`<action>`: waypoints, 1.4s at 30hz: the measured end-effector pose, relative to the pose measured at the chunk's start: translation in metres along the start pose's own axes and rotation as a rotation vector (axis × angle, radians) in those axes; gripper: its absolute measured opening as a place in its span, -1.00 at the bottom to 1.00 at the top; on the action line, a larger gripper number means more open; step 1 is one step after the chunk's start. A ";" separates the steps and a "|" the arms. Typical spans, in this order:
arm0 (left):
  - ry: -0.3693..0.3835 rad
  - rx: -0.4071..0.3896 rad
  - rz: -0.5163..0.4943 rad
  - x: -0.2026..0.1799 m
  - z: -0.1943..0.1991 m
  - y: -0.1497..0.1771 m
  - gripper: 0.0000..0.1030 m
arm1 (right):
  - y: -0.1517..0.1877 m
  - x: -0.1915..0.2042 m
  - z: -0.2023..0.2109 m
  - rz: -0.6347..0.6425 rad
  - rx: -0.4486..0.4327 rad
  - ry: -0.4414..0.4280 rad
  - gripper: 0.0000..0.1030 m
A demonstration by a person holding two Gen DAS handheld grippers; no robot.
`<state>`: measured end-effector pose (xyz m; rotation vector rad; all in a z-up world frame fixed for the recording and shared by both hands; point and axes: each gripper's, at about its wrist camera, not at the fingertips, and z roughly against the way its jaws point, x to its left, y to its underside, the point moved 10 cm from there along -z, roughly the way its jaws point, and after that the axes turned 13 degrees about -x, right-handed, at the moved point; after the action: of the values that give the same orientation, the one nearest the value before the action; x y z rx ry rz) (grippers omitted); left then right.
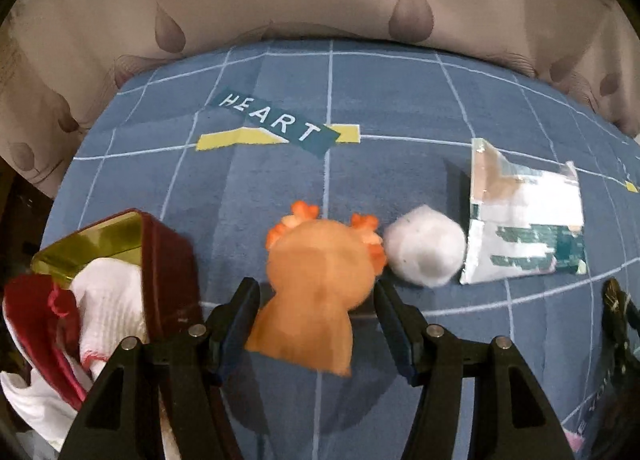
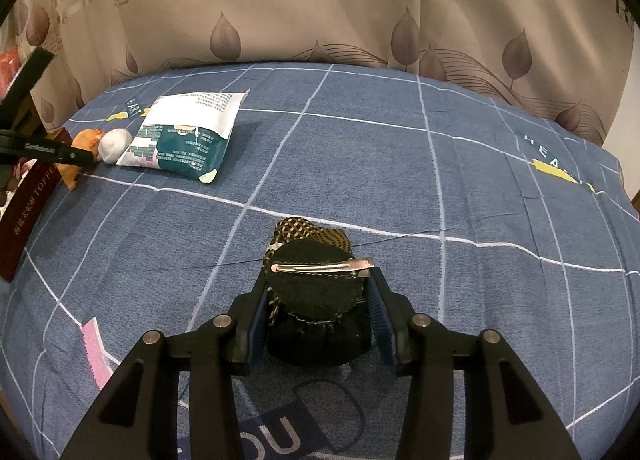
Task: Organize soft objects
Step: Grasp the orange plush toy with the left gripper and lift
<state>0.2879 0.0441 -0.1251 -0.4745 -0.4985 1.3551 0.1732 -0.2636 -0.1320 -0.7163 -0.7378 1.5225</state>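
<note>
**Left wrist view: orange toy between the fingers, box close by**

Left wrist camera shows the left hand-held gripper straddling an orange plush toy on the blue checked bed. Its fingers sit beside the toy's lower body; whether they pinch it cannot be told. A white pompom touches the toy's right side, with a tissue pack just beyond. A dark red box, already holding white and red cloth, stands near on the left.

Right wrist camera shows the right hand-held gripper closed on a dark hair clip with fabric bow, low over the bed.

The step appears to be picking up the toy; next it likely needs lifting leftward into the box without dragging the pompom.
</note>
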 end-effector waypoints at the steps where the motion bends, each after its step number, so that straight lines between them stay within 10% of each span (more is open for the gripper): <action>1: -0.007 -0.002 0.002 0.000 -0.001 0.001 0.18 | 0.000 0.000 0.000 0.000 0.000 0.000 -0.14; 17: 0.033 -0.083 0.098 0.000 0.037 -0.002 -0.04 | 0.000 0.000 0.000 -0.003 0.000 -0.002 -0.14; 42: 0.011 -0.242 -0.024 -0.005 0.154 0.028 -0.04 | 0.000 0.000 0.000 -0.002 0.000 -0.002 -0.14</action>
<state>0.1737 0.0488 -0.0176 -0.6708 -0.6610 1.2742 0.1730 -0.2641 -0.1320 -0.7134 -0.7397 1.5215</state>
